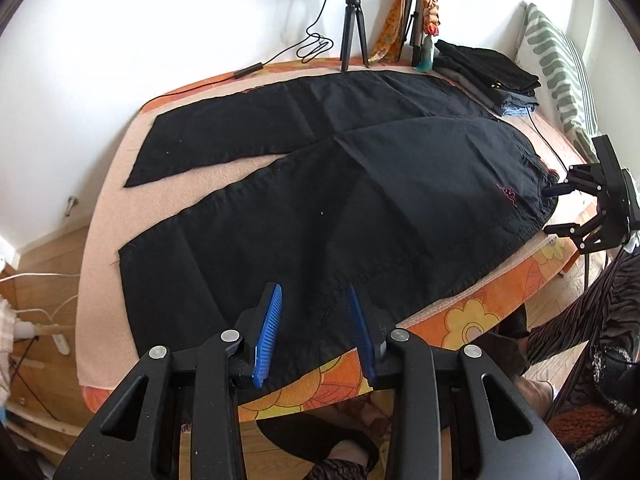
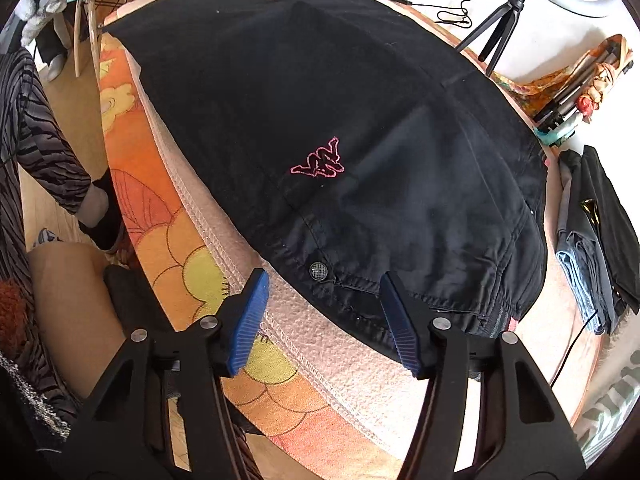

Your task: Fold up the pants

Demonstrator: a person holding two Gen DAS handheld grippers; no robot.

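Note:
Black pants (image 1: 320,200) lie spread flat on the bed, legs apart and pointing left, waist to the right. A pink logo (image 2: 320,164) sits near the waistband. My left gripper (image 1: 314,292) hovers over the near leg at the bed's front edge. Its blue pads stand apart with flat fabric showing between them, so it is open. My right gripper (image 2: 326,276) is at the waistband, its pads either side of the button (image 2: 320,271) without pressing, also open. In the left wrist view the right gripper (image 1: 560,208) shows at the waist end.
The bed has a pink towel over an orange flowered cover (image 1: 472,320). A stack of folded clothes (image 1: 492,76) sits at the far right corner. A tripod (image 1: 354,32) with a cable stands at the back and a striped pillow (image 1: 560,64) beyond. A person's patterned leg (image 1: 580,320) is beside the bed.

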